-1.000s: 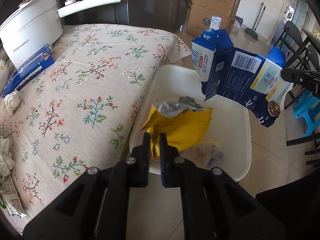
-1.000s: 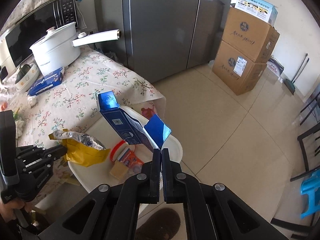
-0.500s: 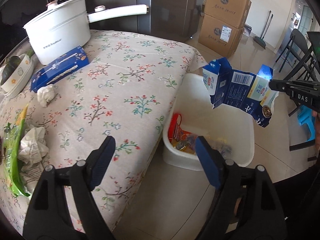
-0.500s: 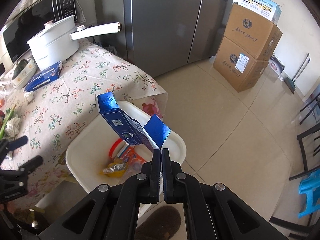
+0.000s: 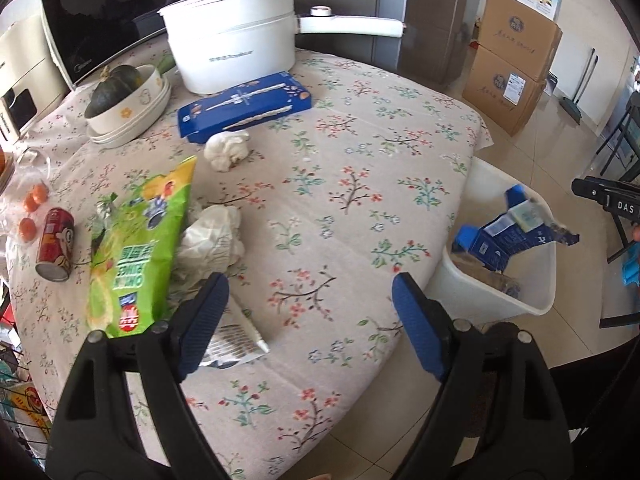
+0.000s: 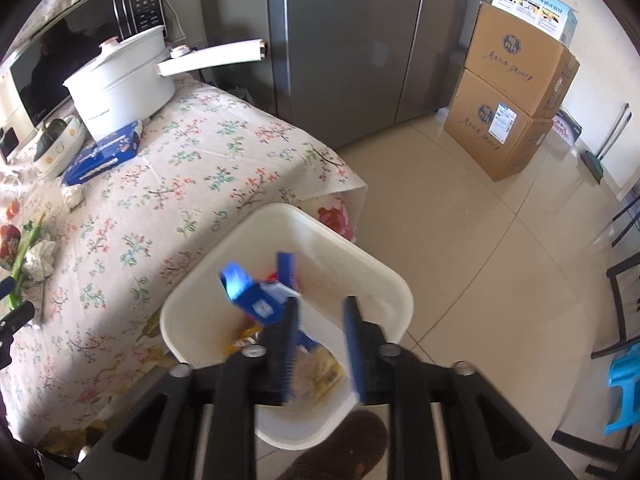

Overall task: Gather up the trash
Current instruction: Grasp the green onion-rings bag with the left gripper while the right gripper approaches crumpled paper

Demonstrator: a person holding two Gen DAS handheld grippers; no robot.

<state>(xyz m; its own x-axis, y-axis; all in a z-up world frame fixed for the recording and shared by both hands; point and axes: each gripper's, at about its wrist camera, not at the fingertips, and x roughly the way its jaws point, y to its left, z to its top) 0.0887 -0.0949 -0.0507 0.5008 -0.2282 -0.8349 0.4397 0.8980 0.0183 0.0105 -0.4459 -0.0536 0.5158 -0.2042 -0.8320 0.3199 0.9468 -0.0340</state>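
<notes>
I have just let the blue carton (image 6: pixel 256 300) go from my right gripper (image 6: pixel 320 344): its jaws have just been opening, nothing is pressed between them now, and the carton shows blurred as it drops into the white bin (image 6: pixel 384 276). In the left wrist view the same carton (image 5: pixel 504 236) lies crumpled against the bin's (image 5: pixel 540 304) far side, on top of other wrappers. The bin stands on the floor right against the corner of the desk (image 5: pixel 360 152), below the edge of the floral cloth.

My left gripper (image 5: pixel 308 320) is released and spread wide, empty, and hangs over the desk on the side away from the bin. So I judge the drop-off step finished on the right, and the left is at the start of the next pick.

Plenty of trash is left on the desk. Farther from the bin than my left gripper is the green snack bag (image 5: pixel 136 248), with a crumpled white tissue (image 5: pixel 212 236) touching its edge. A small silver wrapper (image 5: pixel 236 344) lies under my left finger (image 5: pixel 204 316). A second tissue ball (image 5: pixel 226 150) sits beside the blue flat box (image 5: pixel 244 106), and a red can (image 5: pixel 56 244) lies beyond the green bag.

Next I would lower the left gripper onto the green bag or the tissue beside it and pinch a raised fold. Thin film lying flat may slip.
</notes>
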